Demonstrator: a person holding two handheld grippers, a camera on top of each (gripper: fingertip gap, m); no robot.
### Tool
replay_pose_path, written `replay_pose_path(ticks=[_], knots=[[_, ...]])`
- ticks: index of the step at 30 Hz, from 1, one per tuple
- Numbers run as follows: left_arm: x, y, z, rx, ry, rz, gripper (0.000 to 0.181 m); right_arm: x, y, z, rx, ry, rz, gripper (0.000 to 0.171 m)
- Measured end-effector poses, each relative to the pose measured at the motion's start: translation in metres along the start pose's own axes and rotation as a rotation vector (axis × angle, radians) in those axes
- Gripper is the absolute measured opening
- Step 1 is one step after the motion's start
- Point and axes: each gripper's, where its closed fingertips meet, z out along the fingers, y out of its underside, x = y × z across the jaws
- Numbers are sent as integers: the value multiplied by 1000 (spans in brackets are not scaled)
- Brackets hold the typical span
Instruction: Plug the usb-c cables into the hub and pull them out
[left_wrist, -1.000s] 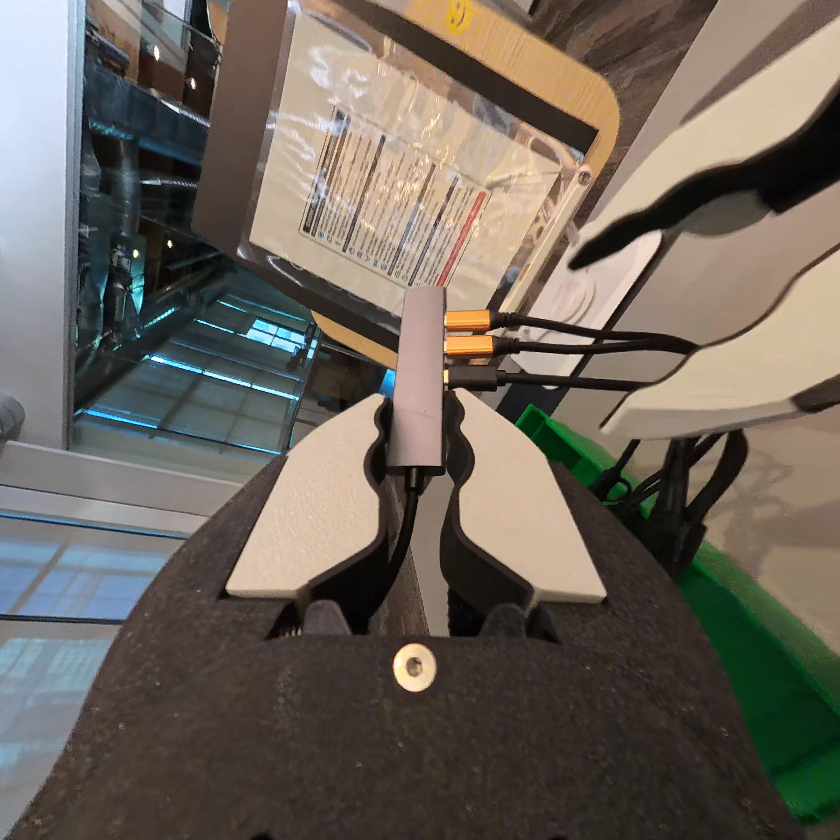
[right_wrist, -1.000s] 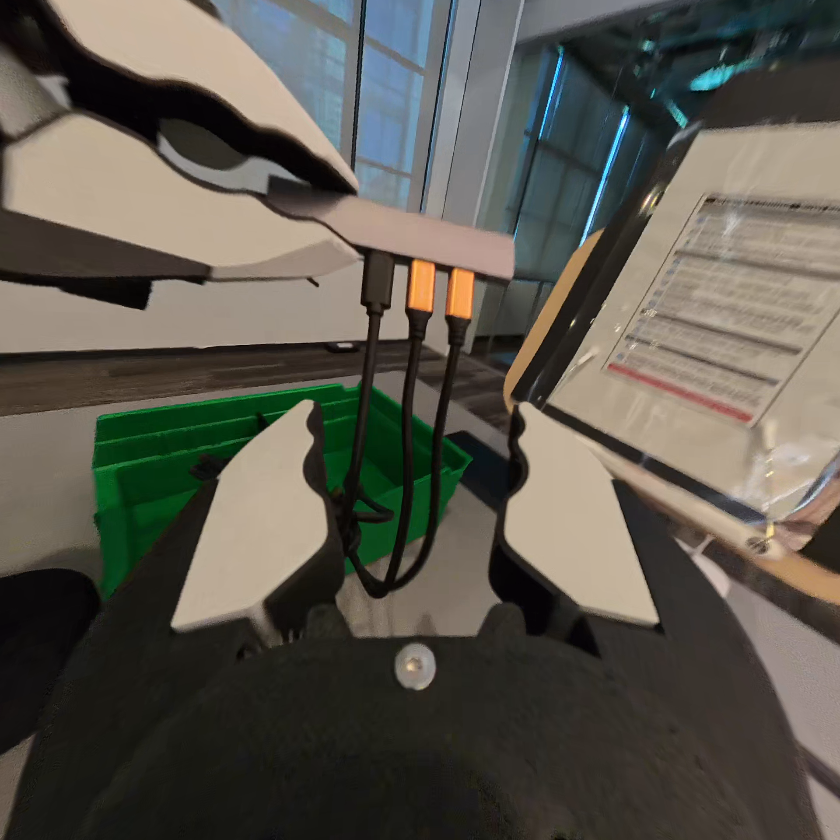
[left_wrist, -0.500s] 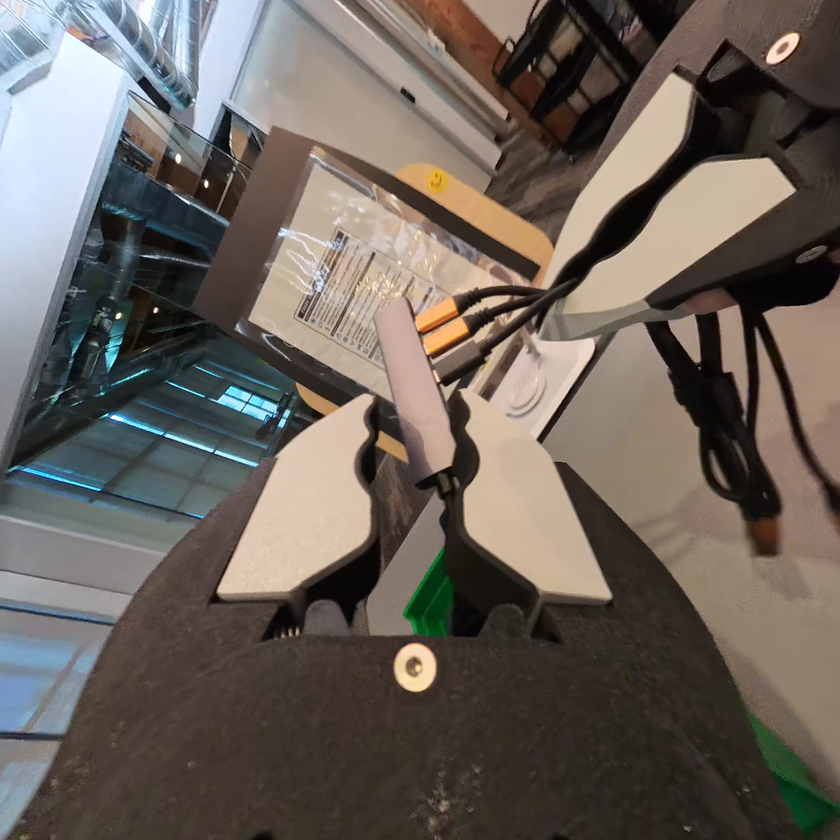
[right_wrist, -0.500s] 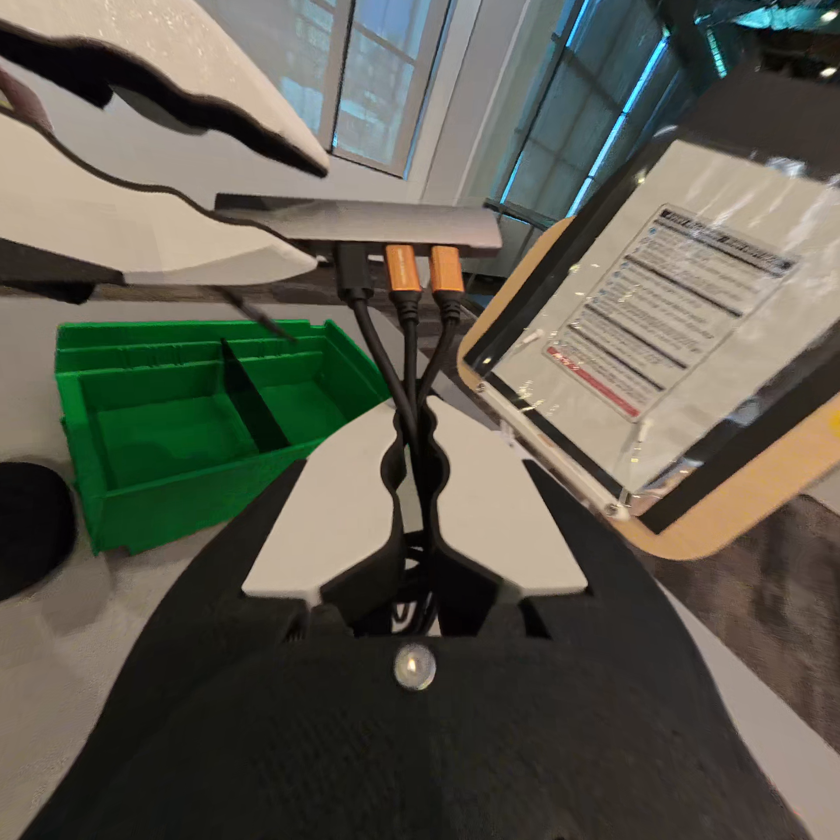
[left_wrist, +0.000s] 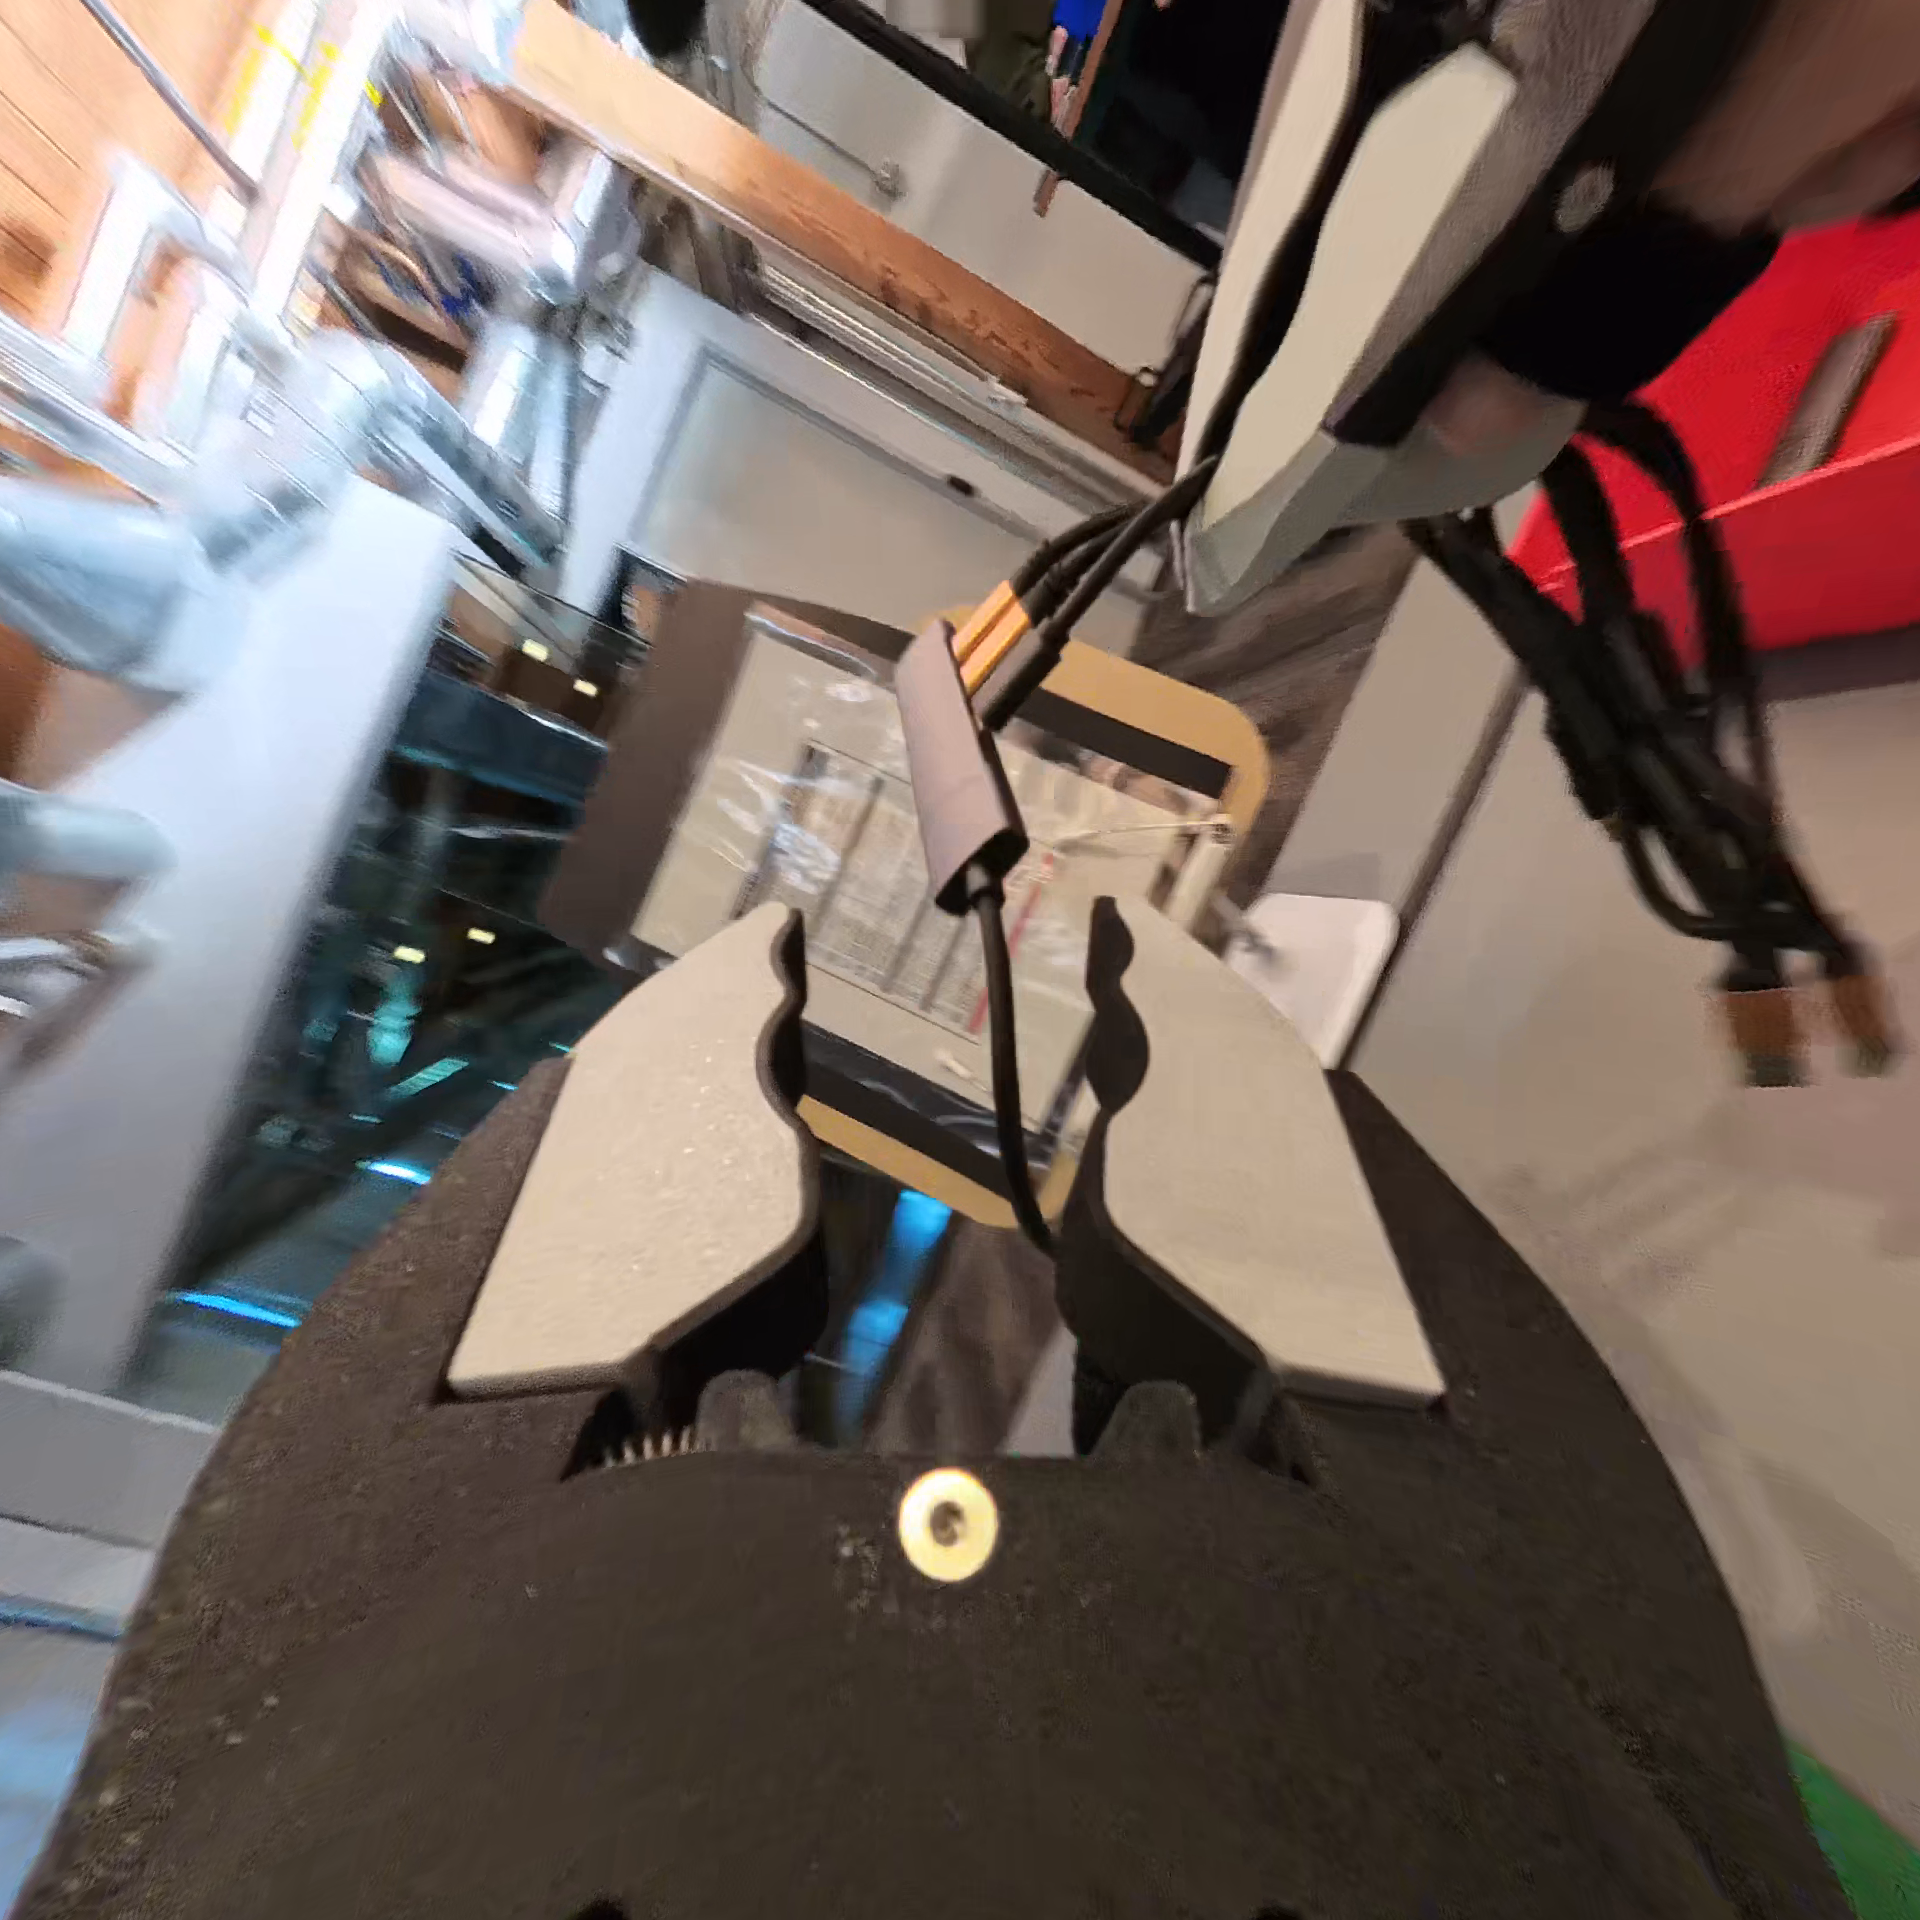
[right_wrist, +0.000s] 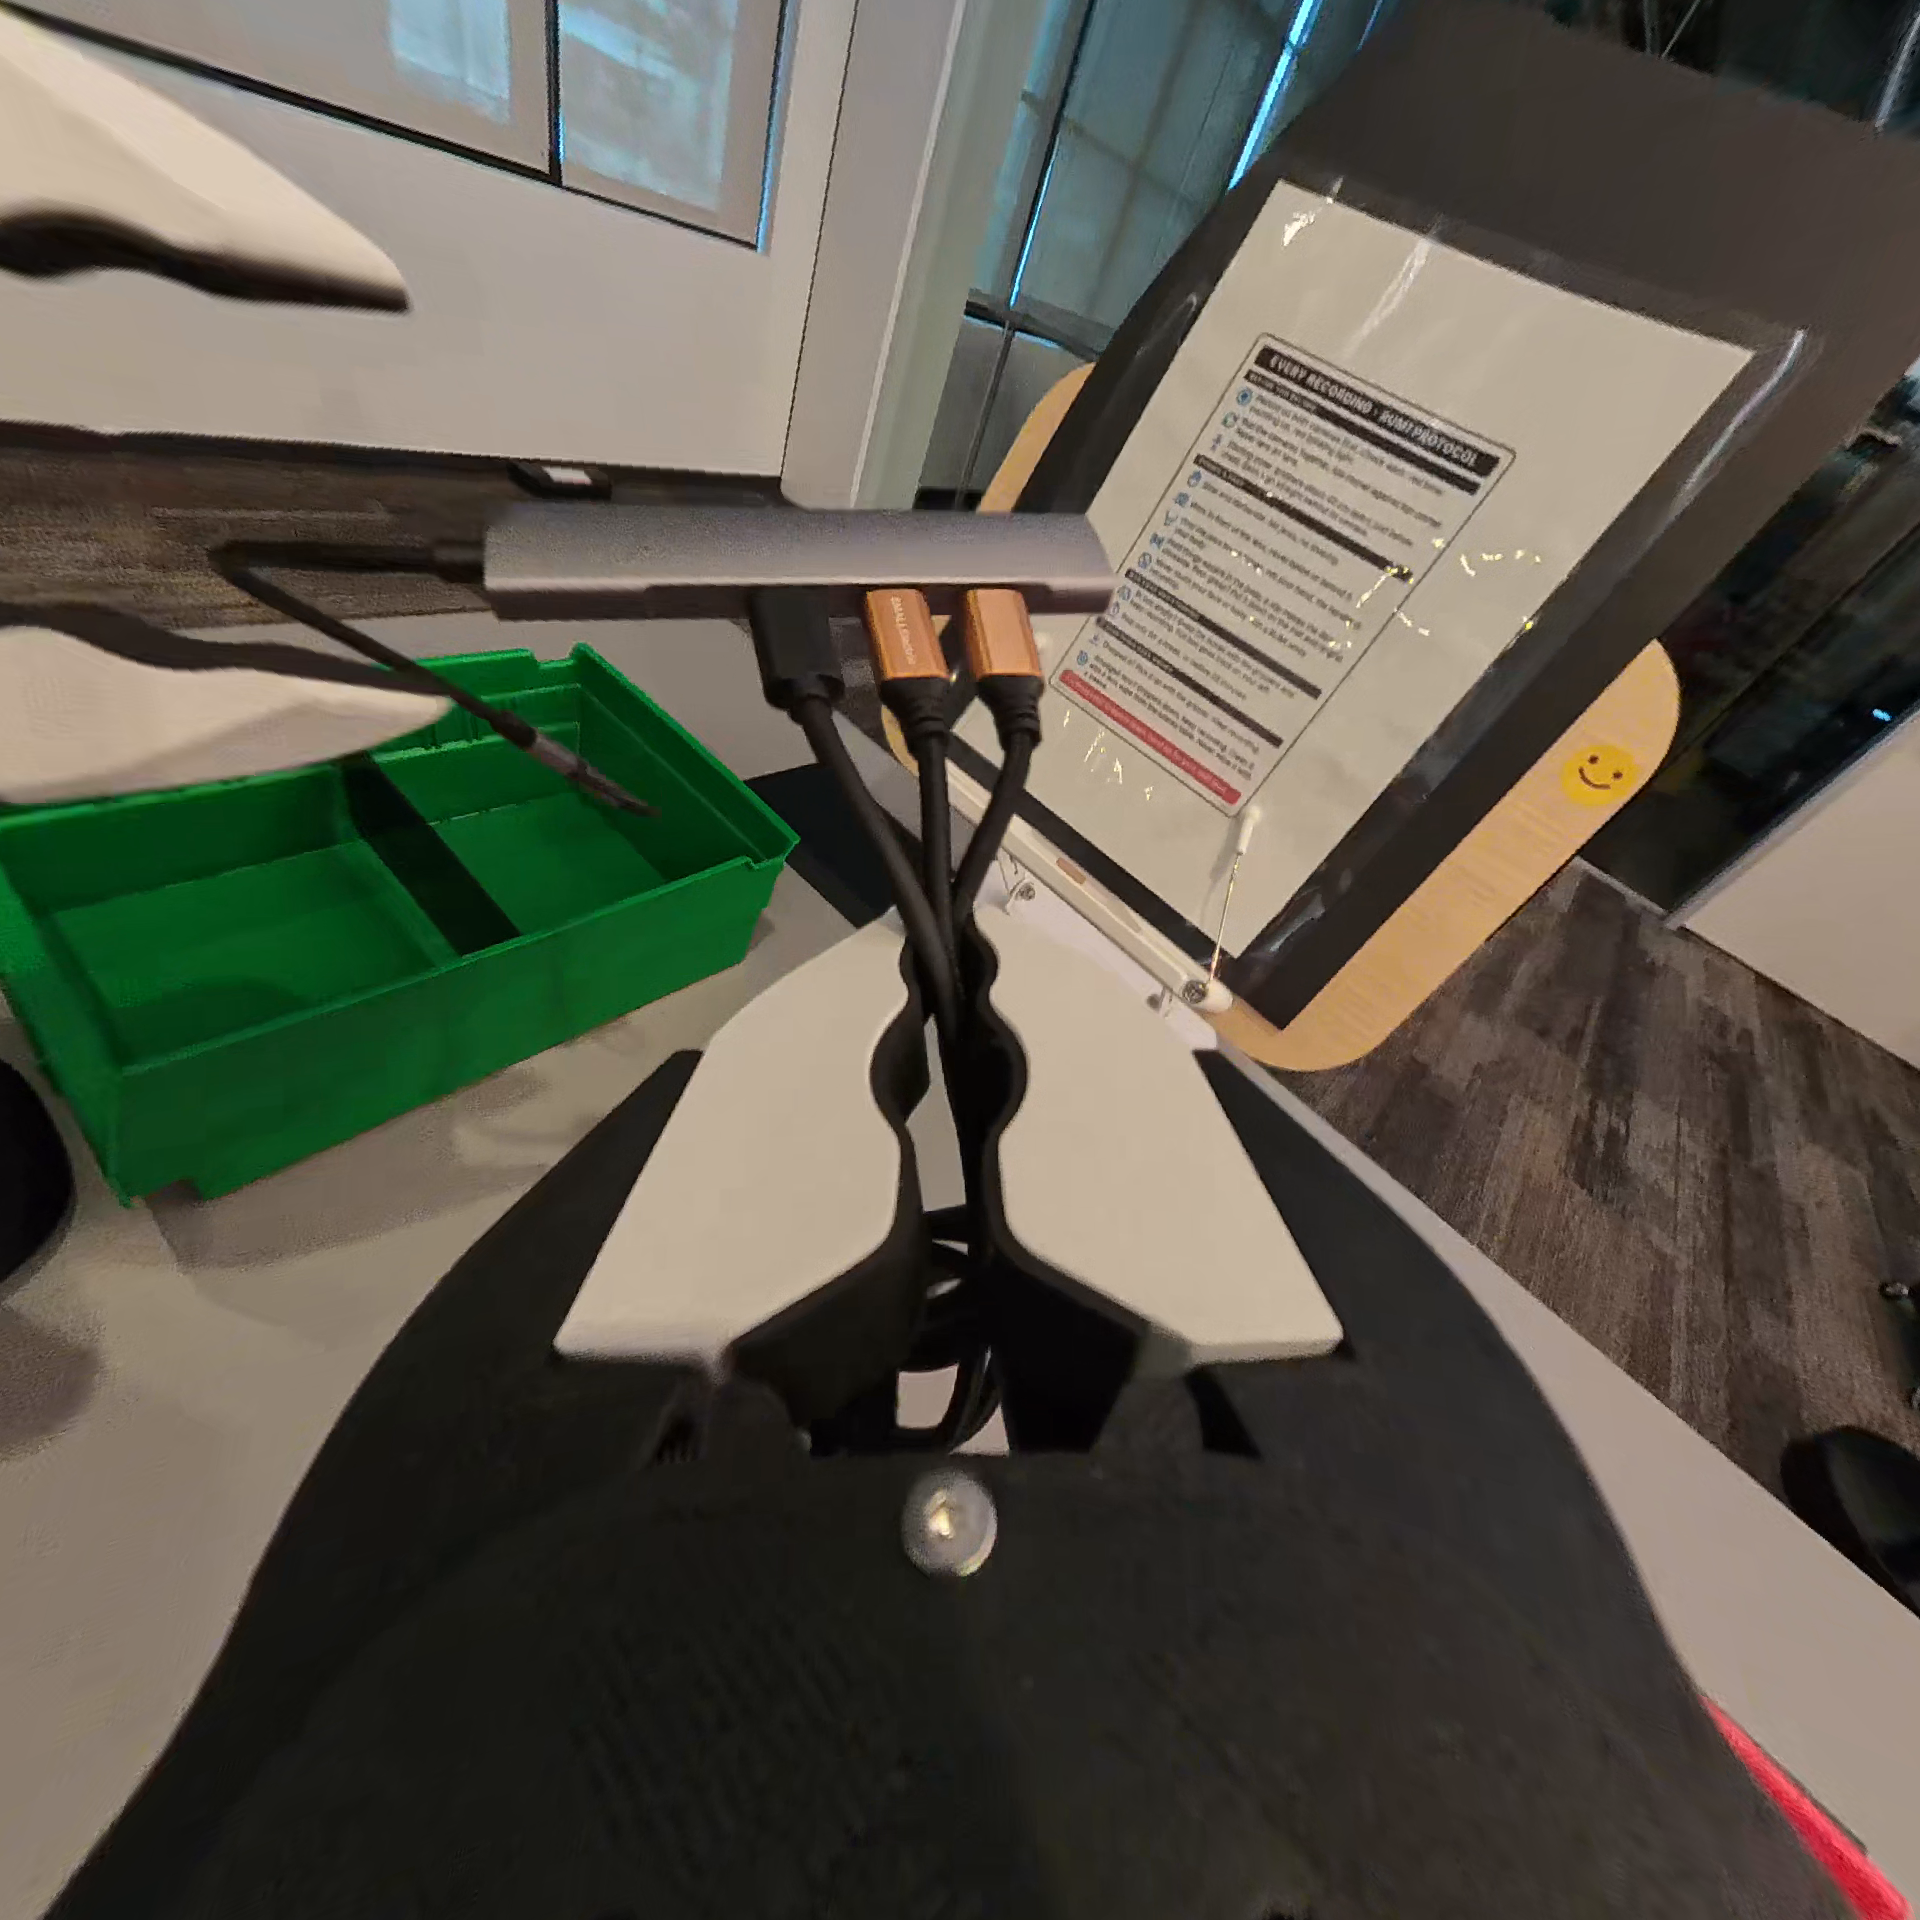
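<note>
At 12 o'clock above the right gripper (right_wrist: 948, 997), the hub (right_wrist: 795, 561) dangles from three plugged cables (right_wrist: 940, 831) pinched in its closed jaws. Left gripper (left_wrist: 945, 966) gapes wide, empty. Hub looks light, rigid, swingy; cables limp. Grab hub body, pull by plug shells.

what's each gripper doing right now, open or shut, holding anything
Left gripper: open, holding nothing; the hub hangs free ahead of its fingers.
Right gripper: shut on the three cables plugged into the hub.
</note>
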Motion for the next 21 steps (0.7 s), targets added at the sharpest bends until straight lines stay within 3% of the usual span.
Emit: replay_pose_path(ticks=[1,8,14,21], knots=[[3,-3,6,15,-32,53,51,0,2,-1,-16,-1,3,2],[21,13,34,-7,-83,234,48,-14,11,1,-118,-15,-50,3],[23,11,32,76,-104,293,20,-25,14,1,-162,-45,-73,3],[27,17,34,63,-66,305,19,-29,17,-2,-193,-70,-95,3]])
